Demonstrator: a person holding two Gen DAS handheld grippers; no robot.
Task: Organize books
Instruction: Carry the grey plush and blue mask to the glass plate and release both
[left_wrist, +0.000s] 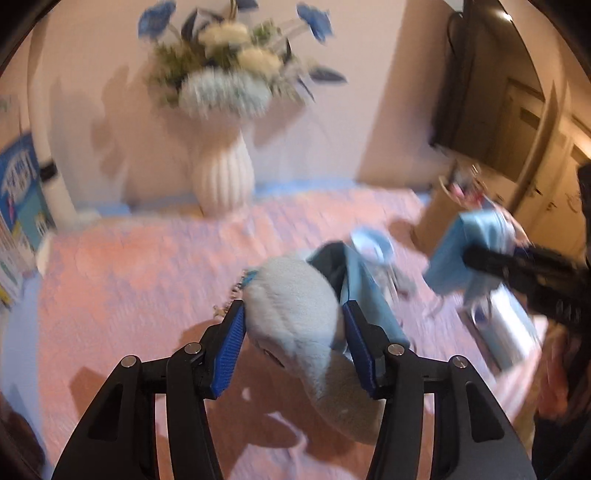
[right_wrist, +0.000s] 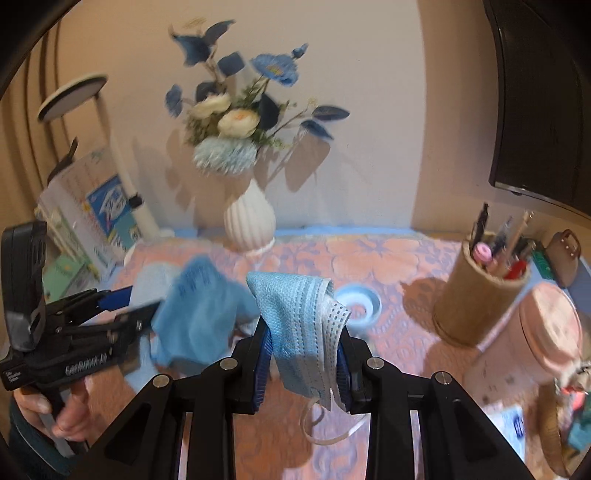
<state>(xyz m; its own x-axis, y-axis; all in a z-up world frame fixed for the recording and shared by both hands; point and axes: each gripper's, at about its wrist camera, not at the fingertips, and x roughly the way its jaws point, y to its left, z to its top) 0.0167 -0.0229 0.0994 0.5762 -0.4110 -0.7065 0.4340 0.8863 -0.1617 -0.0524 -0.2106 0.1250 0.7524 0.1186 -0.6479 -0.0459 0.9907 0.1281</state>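
- The left gripper (left_wrist: 293, 332) has its blue pads (left_wrist: 231, 354) pressed on either side of a pale grey-blue plush toy (left_wrist: 295, 317), which bulges out between them; the jaws stand about half open around it
- A piece of blue cloth (left_wrist: 364, 295) hangs against the toy on its right side, by the right pad
- From the right wrist view, the left gripper (right_wrist: 125, 306) shows at the near left, held by a hand (right_wrist: 70, 413), with the blue cloth (right_wrist: 199, 314) draped at its tip; this part is blurred
- The right gripper (right_wrist: 303, 354) is closed narrowly on a light blue face mask (right_wrist: 299, 317), folded over and pinched between the pads, with its white ear loops (right_wrist: 325, 428) dangling below
- In the left wrist view the right gripper (left_wrist: 476, 258) comes in from the right, blurred, with the mask (left_wrist: 465, 254) at its tip
- Books (right_wrist: 99, 218) stand and lean at the far left of the table, beside a white lamp post (right_wrist: 125, 177); one blue cover (left_wrist: 22, 192) shows at the left edge of the left wrist view
- A pink and lilac flowered tablecloth (right_wrist: 388, 258) covers the table
- A white ribbed vase (right_wrist: 249, 221) with blue and white flowers (right_wrist: 236, 118) stands at the far middle, against the wall
- A small blue ring-shaped dish (right_wrist: 360, 301) lies on the cloth just beyond the mask
- A brown pen holder (right_wrist: 476, 299) full of pens stands at the right, with a pink round tin (right_wrist: 546, 332) nearer beside it
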